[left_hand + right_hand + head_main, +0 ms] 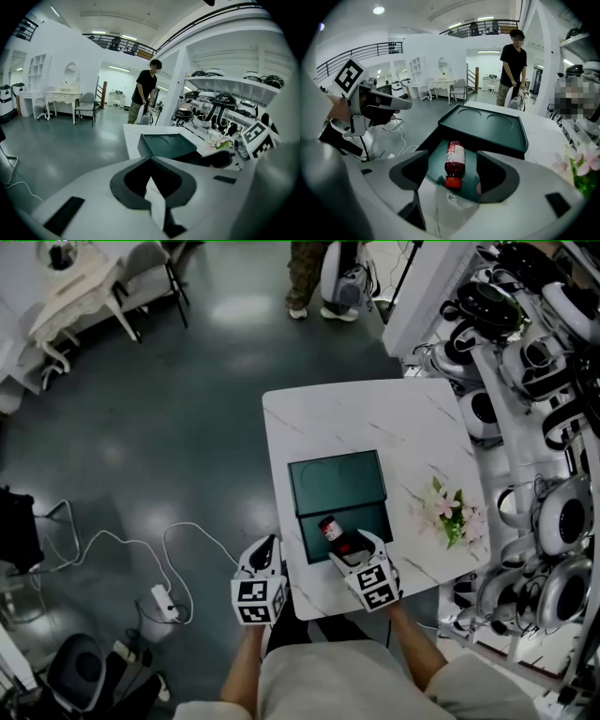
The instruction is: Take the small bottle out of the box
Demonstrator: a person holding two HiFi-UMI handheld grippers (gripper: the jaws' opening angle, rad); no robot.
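Note:
The small bottle holds red liquid under a red cap and lies on its side in the dark green box. The box's lid is swung open behind it. My right gripper reaches over the box's near edge. In the right gripper view its jaws stand wide on either side of the bottle, with a gap at each pad, so the right gripper is open. My left gripper hangs off the table's near left corner, shut and empty.
The box sits on a white marble table beside a sprig of pink flowers. Shelves of headsets stand close on the right. A cable and power strip lie on the floor at left. A person stands beyond the table.

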